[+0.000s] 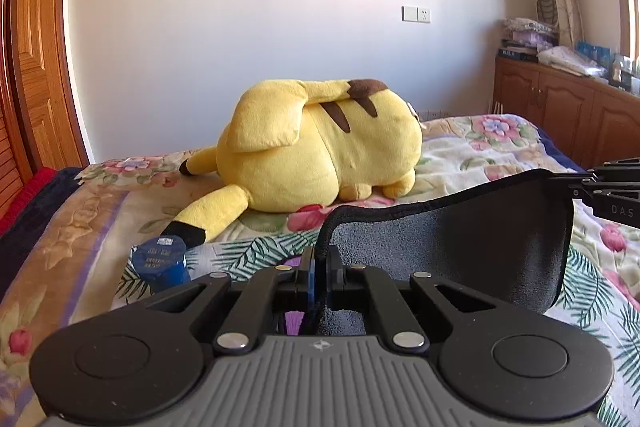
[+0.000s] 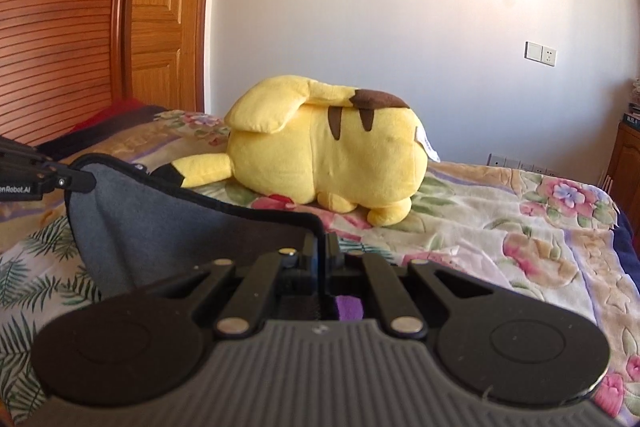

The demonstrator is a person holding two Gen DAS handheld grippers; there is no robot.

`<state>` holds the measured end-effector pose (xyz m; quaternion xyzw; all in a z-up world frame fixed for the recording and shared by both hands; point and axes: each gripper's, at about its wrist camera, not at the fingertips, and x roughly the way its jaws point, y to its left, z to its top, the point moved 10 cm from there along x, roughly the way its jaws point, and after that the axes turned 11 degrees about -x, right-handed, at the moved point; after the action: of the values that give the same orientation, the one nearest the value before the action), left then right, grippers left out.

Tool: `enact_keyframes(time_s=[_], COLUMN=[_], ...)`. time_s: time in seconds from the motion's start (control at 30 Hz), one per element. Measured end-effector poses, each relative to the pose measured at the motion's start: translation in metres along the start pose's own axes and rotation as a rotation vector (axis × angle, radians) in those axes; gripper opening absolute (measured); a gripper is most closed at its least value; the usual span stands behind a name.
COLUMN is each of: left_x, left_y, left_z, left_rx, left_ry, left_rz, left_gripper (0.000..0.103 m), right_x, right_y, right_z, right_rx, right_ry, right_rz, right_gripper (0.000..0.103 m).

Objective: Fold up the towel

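A grey towel [image 1: 460, 239] with a black hem hangs stretched between my two grippers above the flowered bed. My left gripper [image 1: 320, 259] is shut on one top corner of the towel. My right gripper [image 2: 322, 247] is shut on the other top corner; the towel [image 2: 160, 227] sags to its left. The right gripper also shows at the right edge of the left wrist view [image 1: 576, 187], and the left gripper shows at the left edge of the right wrist view [image 2: 80, 179]. The towel's lower part is hidden behind the gripper bodies.
A big yellow plush toy [image 1: 320, 151] lies on the flowered bedspread [image 1: 480, 147] just beyond the towel. A blue round tub [image 1: 160, 263] lies on the bed at the left. A wooden wardrobe [image 2: 80, 27] stands left, a wooden cabinet [image 1: 560, 107] right.
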<state>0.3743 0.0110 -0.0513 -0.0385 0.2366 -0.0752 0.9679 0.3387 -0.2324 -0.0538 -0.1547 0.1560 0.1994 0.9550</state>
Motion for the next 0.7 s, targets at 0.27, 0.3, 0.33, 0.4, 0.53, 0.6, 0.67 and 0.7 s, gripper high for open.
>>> enact_keyframes(time_s=[0.27, 0.3, 0.33, 0.4, 0.53, 0.6, 0.67, 0.7], left_x=[0.018, 0.021, 0.024, 0.033, 0.052, 0.060, 0.067, 0.071], left_y=[0.006, 0.006, 0.007, 0.009, 0.013, 0.015, 0.017, 0.018], left_z=[0.012, 0.013, 0.015, 0.017, 0.018, 0.019, 0.019, 0.019], left_rx=[0.000, 0.005, 0.007, 0.007, 0.008, -0.004, -0.003, -0.002], left_ry=[-0.020, -0.023, -0.027, -0.028, -0.019, -0.012, -0.010, -0.007], left_rz=[0.021, 0.025, 0.028, 0.034, 0.045, 0.044, 0.046, 0.047], left_gripper=[0.000, 0.000, 0.000, 0.000, 0.000, 0.000, 0.000, 0.000], right_x=[0.017, 0.019, 0.022, 0.028, 0.043, 0.051, 0.058, 0.061], right_y=[-0.006, -0.006, -0.007, -0.008, -0.012, -0.013, -0.014, -0.014], right_z=[0.008, 0.008, 0.010, 0.010, 0.006, 0.004, 0.002, 0.001], right_rx=[-0.007, -0.010, -0.012, -0.014, -0.026, -0.039, -0.058, -0.065], right_ry=[-0.015, -0.018, -0.021, -0.021, -0.007, 0.000, 0.004, 0.004], right_rz=[0.004, 0.004, 0.005, 0.003, -0.005, -0.010, -0.016, -0.020], right_gripper=[0.004, 0.004, 0.004, 0.004, 0.004, 0.004, 0.004, 0.004])
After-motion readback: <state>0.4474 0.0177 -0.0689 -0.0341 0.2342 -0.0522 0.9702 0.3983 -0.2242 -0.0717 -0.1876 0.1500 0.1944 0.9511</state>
